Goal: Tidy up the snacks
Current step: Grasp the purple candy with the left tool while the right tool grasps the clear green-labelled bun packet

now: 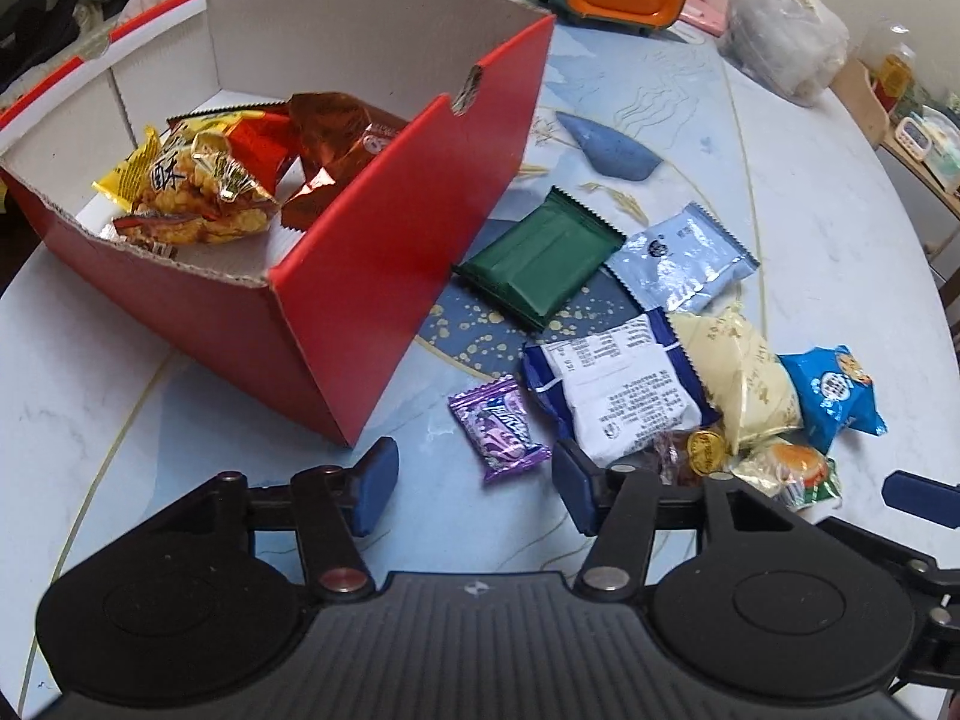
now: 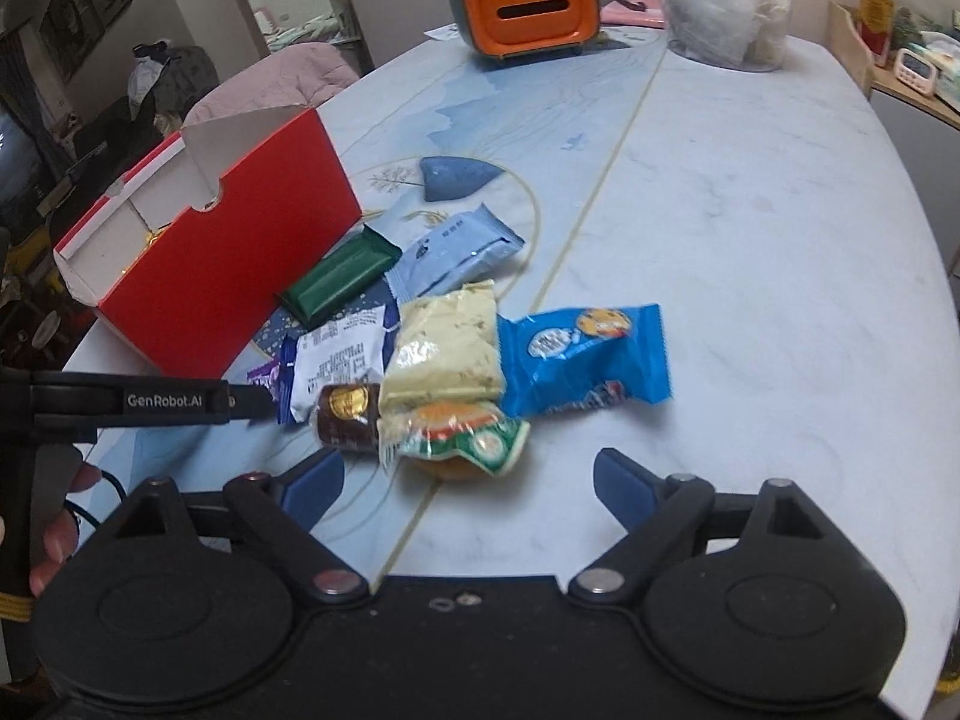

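A red cardboard box point(image 1: 360, 276) stands open on the table, with several snack packets point(image 1: 198, 192) inside; it also shows in the right wrist view point(image 2: 240, 252). Loose snacks lie to its right: a green packet point(image 1: 540, 258), a pale blue packet point(image 1: 684, 264), a blue-white packet point(image 1: 618, 396), a cream bag point(image 1: 744, 378), a bright blue packet point(image 1: 834, 390) and a purple candy point(image 1: 501, 426). My left gripper point(image 1: 474, 489) is open and empty, just before the purple candy. My right gripper point(image 2: 465, 489) is open and empty, over an orange-green packet point(image 2: 462, 435) beside a brown candy point(image 2: 348, 414).
An orange and green tissue holder point(image 2: 528, 9) and a clear plastic bag point(image 2: 720, 6) stand at the table's far end. A blue-grey wedge point(image 2: 450, 177) lies mid-table. A shelf with small items point(image 2: 900, 54) is at the far right. A pink chair point(image 2: 276, 84) stands behind the box.
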Demonstrator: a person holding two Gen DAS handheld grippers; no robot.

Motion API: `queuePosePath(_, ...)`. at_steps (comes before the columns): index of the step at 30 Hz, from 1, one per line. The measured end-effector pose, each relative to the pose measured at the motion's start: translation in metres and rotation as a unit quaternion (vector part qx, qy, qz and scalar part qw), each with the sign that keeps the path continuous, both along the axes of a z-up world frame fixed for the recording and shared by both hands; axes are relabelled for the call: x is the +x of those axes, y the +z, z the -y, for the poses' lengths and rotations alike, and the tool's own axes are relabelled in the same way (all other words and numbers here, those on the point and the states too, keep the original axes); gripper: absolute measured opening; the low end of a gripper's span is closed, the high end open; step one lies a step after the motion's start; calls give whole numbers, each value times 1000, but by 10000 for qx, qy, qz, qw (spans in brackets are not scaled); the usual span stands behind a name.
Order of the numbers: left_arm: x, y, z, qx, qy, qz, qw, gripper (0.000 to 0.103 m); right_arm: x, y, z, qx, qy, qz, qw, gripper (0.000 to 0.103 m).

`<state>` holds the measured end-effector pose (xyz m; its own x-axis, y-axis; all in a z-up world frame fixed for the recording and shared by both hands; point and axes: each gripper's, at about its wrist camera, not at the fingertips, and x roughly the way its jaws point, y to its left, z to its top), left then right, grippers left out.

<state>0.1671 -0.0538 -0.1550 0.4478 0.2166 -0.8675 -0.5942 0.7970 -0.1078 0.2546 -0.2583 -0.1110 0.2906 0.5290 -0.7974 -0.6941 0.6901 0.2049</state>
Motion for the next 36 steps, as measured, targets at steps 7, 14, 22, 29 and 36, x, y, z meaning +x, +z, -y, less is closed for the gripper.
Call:
queuePosePath(7, 3, -6, -9, -205, 92, 10, 9997, 52, 9, -12, -17, -93, 195, -113, 9997, 87)
queuePosePath(14, 11, -7, -13, -258, 239, 55, 9994, 51, 14, -20, -24, -162, 163, -247, 9994, 84)
queuePosePath(22, 14, -8, -15, -178, 282, 78, 9994, 35, 19, -27, -30, -149, 50, -278, 9995, 76)
queuePosePath(29, 13, -7, -15, -144, 170, 96, 9997, 27, 15, -27, -28, -83, 32, -230, 9997, 68)
queuePosePath(36, 8, -7, -16, -234, 78, 25, 9997, 16, 9, -25, -21, -68, -67, -283, 9996, 67)
